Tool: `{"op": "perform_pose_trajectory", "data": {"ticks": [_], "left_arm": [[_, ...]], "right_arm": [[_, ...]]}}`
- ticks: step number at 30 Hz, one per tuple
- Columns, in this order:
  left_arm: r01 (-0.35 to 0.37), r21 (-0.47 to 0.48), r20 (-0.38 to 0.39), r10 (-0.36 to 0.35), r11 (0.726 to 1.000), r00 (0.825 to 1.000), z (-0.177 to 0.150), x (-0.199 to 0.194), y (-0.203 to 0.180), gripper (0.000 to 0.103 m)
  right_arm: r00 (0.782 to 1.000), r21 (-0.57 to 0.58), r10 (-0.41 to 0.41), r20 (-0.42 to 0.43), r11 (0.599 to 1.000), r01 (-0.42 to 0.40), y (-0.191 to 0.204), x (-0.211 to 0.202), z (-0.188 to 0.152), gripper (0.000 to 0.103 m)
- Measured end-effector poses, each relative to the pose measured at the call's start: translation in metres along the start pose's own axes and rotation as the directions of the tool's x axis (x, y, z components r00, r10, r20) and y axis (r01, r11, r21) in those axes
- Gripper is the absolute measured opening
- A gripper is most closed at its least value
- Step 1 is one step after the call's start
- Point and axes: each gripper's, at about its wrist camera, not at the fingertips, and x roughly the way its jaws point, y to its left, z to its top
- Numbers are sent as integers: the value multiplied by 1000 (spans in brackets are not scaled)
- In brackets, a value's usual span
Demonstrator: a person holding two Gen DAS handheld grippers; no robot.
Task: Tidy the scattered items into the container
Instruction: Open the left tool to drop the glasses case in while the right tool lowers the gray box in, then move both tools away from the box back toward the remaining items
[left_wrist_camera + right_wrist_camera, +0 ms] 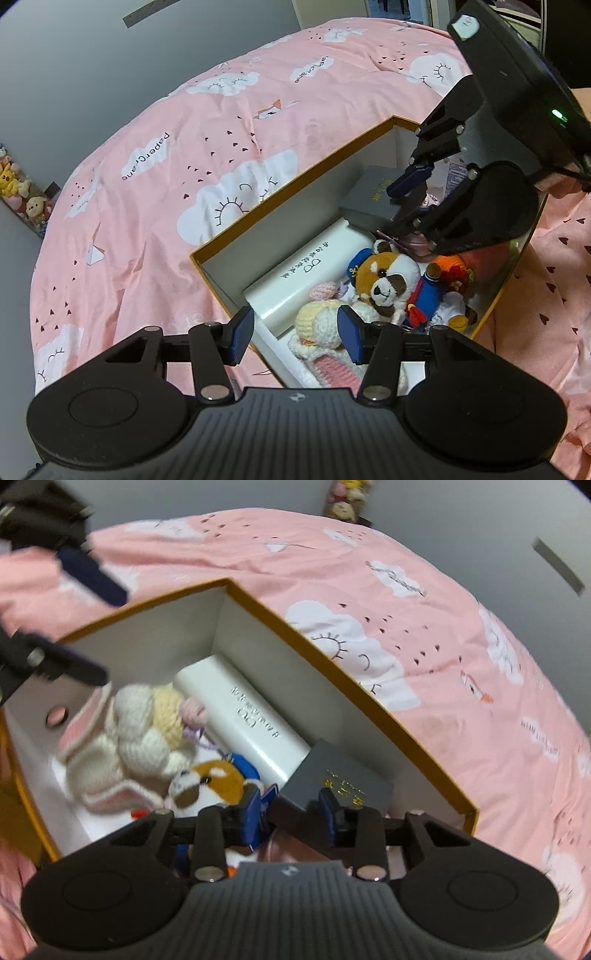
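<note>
open orange-rimmed box [373,709] with white walls, on pink cloud-print bedding [184,147]. inside: white case [243,716], grey box [332,779] with gold print, plush red panda [388,277], crocheted bunny [129,746]. left gripper [295,334] parted, empty. right gripper [291,808] parted above grey box, gripping nothing.

One cardboard box [295,192] holds one white case [306,273], one grey box [373,199], and perhaps three soft toys [388,280].

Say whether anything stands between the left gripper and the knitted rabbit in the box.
Nothing visible does. The left gripper hangs open over the rabbit. The white case lies beside the rabbit, not over it.
</note>
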Motion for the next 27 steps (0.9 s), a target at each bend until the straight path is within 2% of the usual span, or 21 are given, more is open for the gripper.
{"op": "perform_pose_trajectory", "data": {"ticks": [3, 6, 10, 14, 16, 19, 27], "left_arm": [[-15, 0, 7, 15, 1000, 1000, 3, -3, 2, 59], [-1, -24, 20, 1, 1000, 1000, 3, -3, 1, 59], [14, -53, 34, -12, 998, 999, -1, -2, -2, 59], [20, -64, 31, -18, 998, 999, -5, 0, -6, 59], [20, -73, 34, -17, 997, 999, -7, -1, -7, 59], [33, -97, 43, -29, 995, 999, -10, -3, -7, 59], [61, -169, 90, -46, 984, 995, -12, -21, -5, 59]], "right_arm": [[1000, 83, -12, 15, 997, 11, -6, 5, 7, 36], [999, 175, -47, -13, 983, 49, -11, 13, 10, 36], [991, 255, -131, -28, 958, 134, -15, 24, 6, 35], [986, 353, -166, -22, 921, 163, -24, 23, 1, 34], [987, 395, -162, -21, 905, 157, -30, 24, 1, 33], [991, 415, -135, -6, 901, 126, -37, 19, -2, 33], [987, 415, -132, 90, 906, 83, -28, -29, -19, 33]]}}
